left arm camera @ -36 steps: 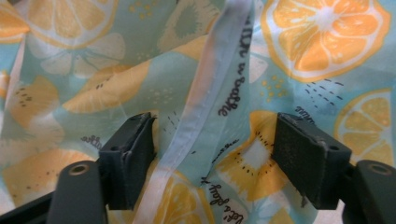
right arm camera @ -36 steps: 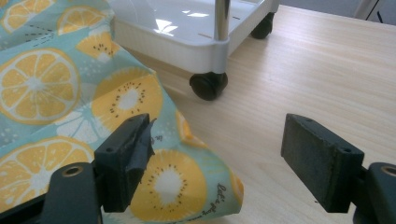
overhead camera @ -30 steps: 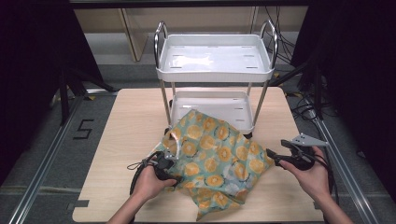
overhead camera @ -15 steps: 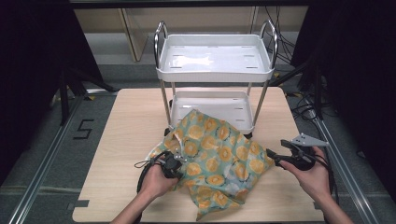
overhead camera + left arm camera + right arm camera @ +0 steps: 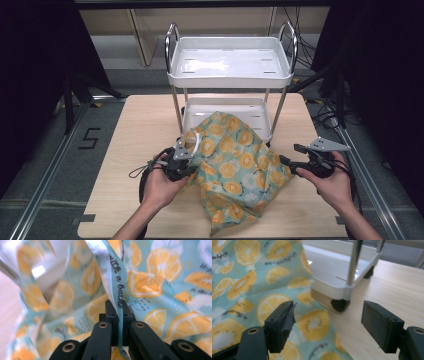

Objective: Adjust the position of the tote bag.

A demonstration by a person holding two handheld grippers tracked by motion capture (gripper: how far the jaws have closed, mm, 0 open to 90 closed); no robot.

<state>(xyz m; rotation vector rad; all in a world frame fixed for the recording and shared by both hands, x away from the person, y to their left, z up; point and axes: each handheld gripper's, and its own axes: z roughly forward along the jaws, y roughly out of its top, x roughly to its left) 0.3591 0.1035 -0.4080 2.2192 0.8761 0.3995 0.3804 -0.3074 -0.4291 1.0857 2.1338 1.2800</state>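
While the left gripper (image 5: 186, 161) sits at the left edge of the bag (image 5: 235, 165), its jaws are pressed tight together on a strip of the bag's edge, a band printed with dark lettering that runs up between them in the left gripper view (image 5: 119, 305). They have just been closing, and that strip is what they closed on. The bag, pale blue with orange slices, lies crumpled on the table (image 5: 135, 130), bunched up at the left where it is pinched, and it spreads from the foot of the cart (image 5: 230, 62) toward the near edge. Its upper part rests against the cart's lower tray (image 5: 225, 107). At the bag's right edge, the right gripper (image 5: 295, 162) has its jaws spread wide, gripping nothing. In the right gripper view (image 5: 327, 325) one jaw lies over the bag (image 5: 249, 285) and the other over bare table (image 5: 387, 282), with a cart wheel (image 5: 339, 305) just beyond.
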